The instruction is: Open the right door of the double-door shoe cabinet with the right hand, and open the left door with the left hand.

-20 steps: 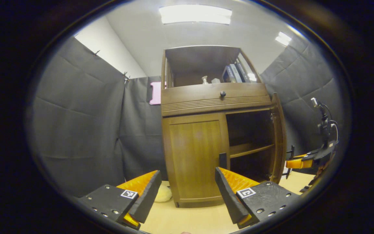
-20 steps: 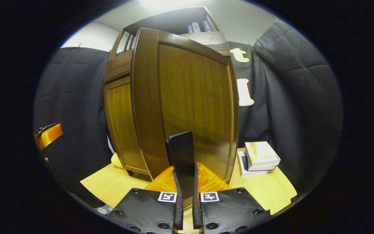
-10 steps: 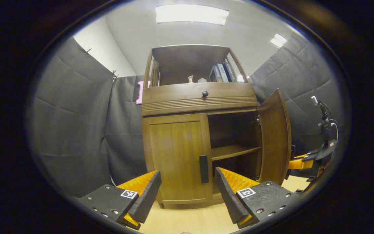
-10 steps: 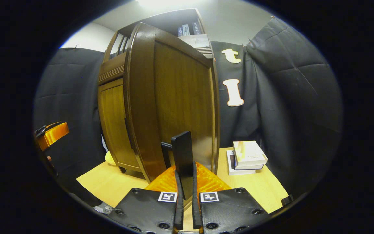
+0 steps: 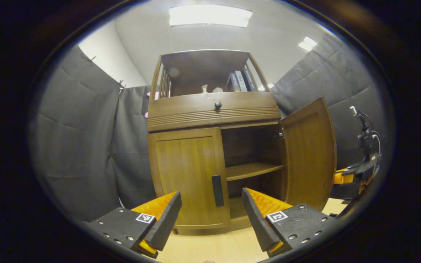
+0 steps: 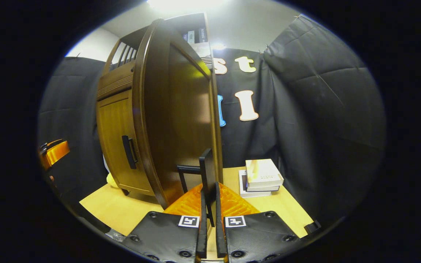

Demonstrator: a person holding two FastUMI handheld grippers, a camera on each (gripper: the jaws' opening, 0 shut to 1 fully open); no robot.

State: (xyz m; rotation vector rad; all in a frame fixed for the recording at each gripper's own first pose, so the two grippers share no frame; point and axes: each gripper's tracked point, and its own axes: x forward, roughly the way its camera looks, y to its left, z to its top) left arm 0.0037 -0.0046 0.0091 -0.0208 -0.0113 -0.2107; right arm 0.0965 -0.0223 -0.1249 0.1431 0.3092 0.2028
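Your cabinet (image 5: 210, 146) stands on the table (image 5: 214, 246) with two doors; the right door (image 5: 311, 153) is swung wide open and the left door (image 5: 186, 179) is flat shut; each door has one handle; your right gripper (image 6: 209, 215) pinches its two fingers tight on the right handle (image 6: 207, 171); your left gripper (image 5: 210, 215) holds its two fingers wide apart, near the left handle (image 5: 217, 190), not touching; two books (image 6: 261, 177) lie stacked beside the cabinet.

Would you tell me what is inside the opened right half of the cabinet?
Behind the open right door, one bare wooden shelf crosses a dark interior. The space below it is partly hidden by the left gripper.
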